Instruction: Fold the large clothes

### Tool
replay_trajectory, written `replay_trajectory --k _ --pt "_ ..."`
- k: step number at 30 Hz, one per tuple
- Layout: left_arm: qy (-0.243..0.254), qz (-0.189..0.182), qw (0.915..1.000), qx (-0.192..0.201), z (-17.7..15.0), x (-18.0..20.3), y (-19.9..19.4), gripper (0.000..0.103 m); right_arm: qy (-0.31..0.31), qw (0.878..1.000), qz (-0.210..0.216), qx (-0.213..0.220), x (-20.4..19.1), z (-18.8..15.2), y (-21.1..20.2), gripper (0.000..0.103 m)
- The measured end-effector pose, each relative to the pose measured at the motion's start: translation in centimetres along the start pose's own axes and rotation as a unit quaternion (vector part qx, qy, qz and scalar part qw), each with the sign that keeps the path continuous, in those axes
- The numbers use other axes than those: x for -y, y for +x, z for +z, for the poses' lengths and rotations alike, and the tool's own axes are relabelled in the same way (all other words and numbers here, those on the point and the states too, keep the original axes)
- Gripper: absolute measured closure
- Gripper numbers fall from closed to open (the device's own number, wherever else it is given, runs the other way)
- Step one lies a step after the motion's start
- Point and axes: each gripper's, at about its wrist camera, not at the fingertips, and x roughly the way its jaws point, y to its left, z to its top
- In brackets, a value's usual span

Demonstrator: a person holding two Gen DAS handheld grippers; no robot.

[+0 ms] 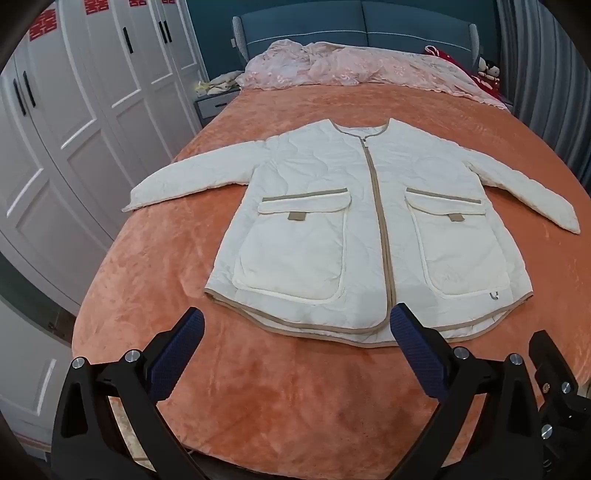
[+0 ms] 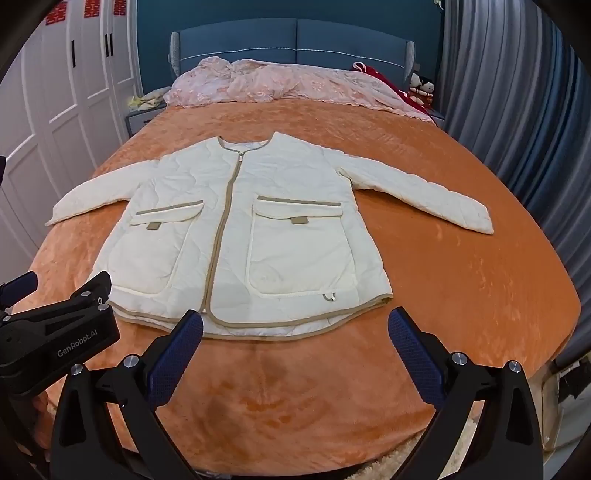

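A cream quilted jacket (image 1: 332, 229) (image 2: 240, 236) with tan trim, a closed front zip and two flap pockets lies flat and face up on an orange bed cover (image 1: 258, 387) (image 2: 295, 398). Both sleeves spread out to the sides. My left gripper (image 1: 299, 325) hangs open above the near hem, left of the zip's lower end, holding nothing. My right gripper (image 2: 295, 325) is open too, above the hem's right half, with nothing between its fingers. The left gripper's body shows at the left edge of the right wrist view.
A crumpled pink quilt (image 1: 351, 68) (image 2: 288, 83) lies at the blue headboard (image 1: 354, 26). White wardrobe doors (image 1: 74, 122) run along the left, a grey curtain (image 2: 517, 110) along the right. A nightstand (image 1: 212, 103) stands by the bed's far left corner, with soft toys (image 2: 421, 88) far right.
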Motion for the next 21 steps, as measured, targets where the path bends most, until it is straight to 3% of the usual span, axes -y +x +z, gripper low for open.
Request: replay_trajectory --k 21 --pt "-0.016 0.007 0.9999 0.0 0.2 -1.3 -0.5 0.005 -0.005 1.0 0.016 0.01 -0.7 -0.1 -0.9 0.005"
